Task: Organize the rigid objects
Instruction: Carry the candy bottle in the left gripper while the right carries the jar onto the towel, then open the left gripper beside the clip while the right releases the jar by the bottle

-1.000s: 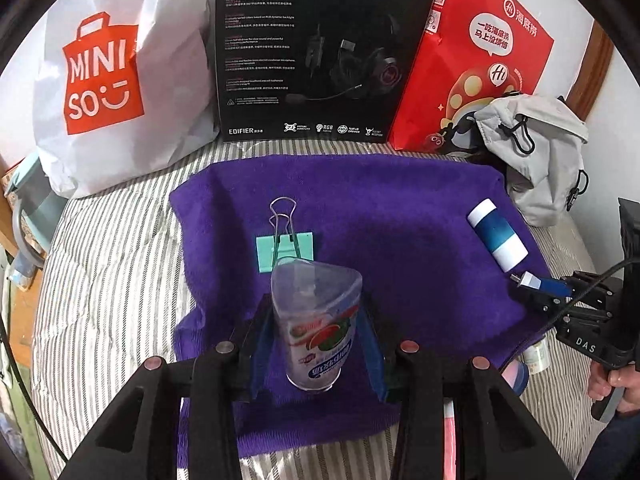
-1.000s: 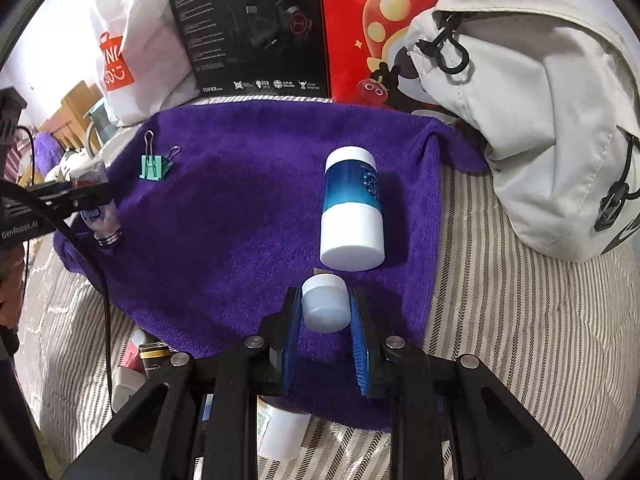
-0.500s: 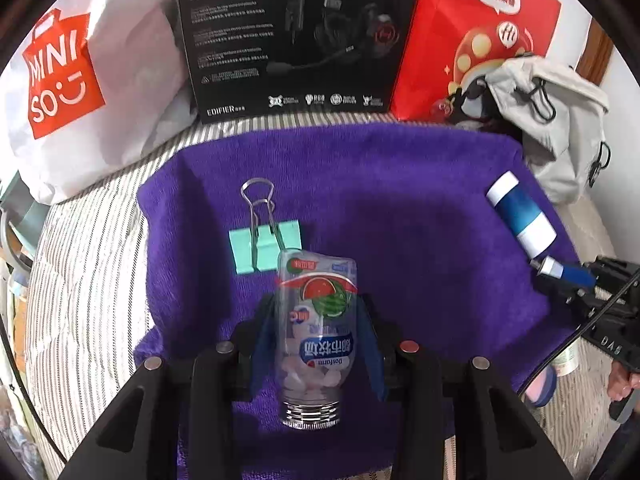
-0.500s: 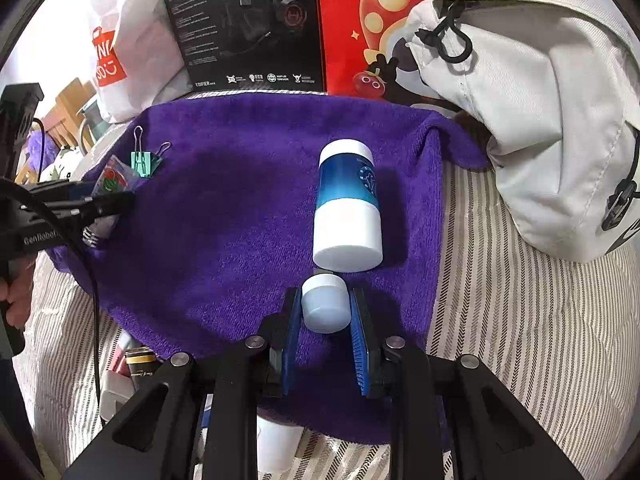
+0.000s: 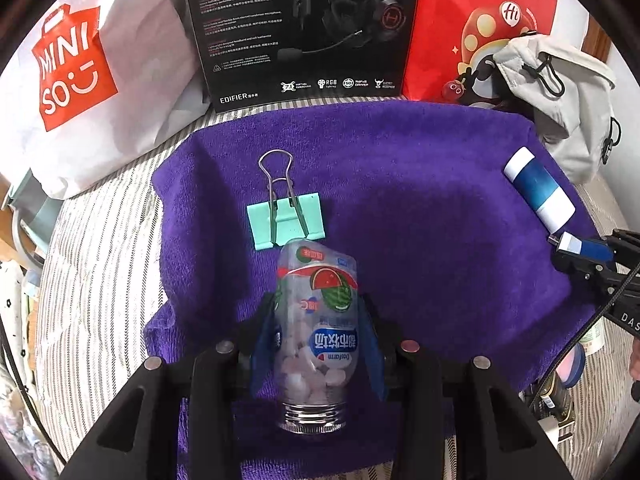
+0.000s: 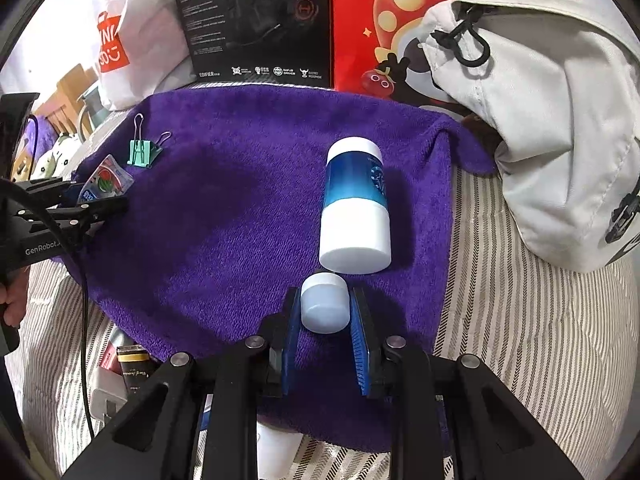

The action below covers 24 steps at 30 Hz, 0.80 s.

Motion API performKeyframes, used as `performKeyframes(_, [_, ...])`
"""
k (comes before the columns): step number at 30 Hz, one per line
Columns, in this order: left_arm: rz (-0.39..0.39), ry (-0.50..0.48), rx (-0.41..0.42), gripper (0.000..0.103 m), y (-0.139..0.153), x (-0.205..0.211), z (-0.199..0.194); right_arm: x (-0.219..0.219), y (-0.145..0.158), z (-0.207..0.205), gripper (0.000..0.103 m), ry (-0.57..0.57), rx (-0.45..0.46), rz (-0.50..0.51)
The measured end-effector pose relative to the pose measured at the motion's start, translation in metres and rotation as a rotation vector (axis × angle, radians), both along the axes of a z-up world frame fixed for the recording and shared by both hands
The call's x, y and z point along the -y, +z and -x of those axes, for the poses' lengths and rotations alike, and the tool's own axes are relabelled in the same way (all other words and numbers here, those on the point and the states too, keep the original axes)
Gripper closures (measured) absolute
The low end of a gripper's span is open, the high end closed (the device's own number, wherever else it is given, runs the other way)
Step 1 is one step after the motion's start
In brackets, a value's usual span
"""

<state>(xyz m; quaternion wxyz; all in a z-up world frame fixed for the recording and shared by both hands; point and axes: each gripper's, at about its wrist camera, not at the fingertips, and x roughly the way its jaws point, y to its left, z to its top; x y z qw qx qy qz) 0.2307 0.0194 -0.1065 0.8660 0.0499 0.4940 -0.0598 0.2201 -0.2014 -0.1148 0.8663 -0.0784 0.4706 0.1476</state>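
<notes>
Purple towel (image 5: 420, 200) on striped bed; left gripper (image 5: 316, 320) clamps candy bottle (image 5: 316, 320), right gripper (image 6: 324, 312) clamps jar (image 6: 324, 302).

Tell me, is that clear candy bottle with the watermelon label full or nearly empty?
Partly full. White candies fill only the end of the clear watermelon-label candy bottle near its silver screw cap; the rest looks empty. The left gripper holds it.

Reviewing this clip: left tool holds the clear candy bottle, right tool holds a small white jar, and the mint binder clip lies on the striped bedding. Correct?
Not quite. The mint binder clip lies on the purple towel, not the striped bedding, as the left wrist view shows. The left tool does hold the clear candy bottle, and the right tool the small white jar.
</notes>
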Motion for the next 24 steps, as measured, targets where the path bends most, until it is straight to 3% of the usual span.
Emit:
performKeyframes(4, [0.009,0.004,-0.005,0.062,0.0,-0.002,0.004,0.001,0.0,-0.001,0.078,0.022,-0.002,-0.003])
performKeyframes(9, [0.011,0.01,-0.011,0.042,-0.003,-0.006,0.014,-0.001,0.0,0.002,0.077,0.057,-0.017,0.032])
performKeyframes(17, [0.019,0.028,-0.023,0.042,0.002,-0.01,0.025,0.008,0.013,0.012,0.074,0.038,-0.026,0.048])
performKeyframes(24, [0.016,0.032,0.039,0.042,0.029,-0.012,0.06,0.022,0.03,0.041,0.073,0.009,0.011,0.015])
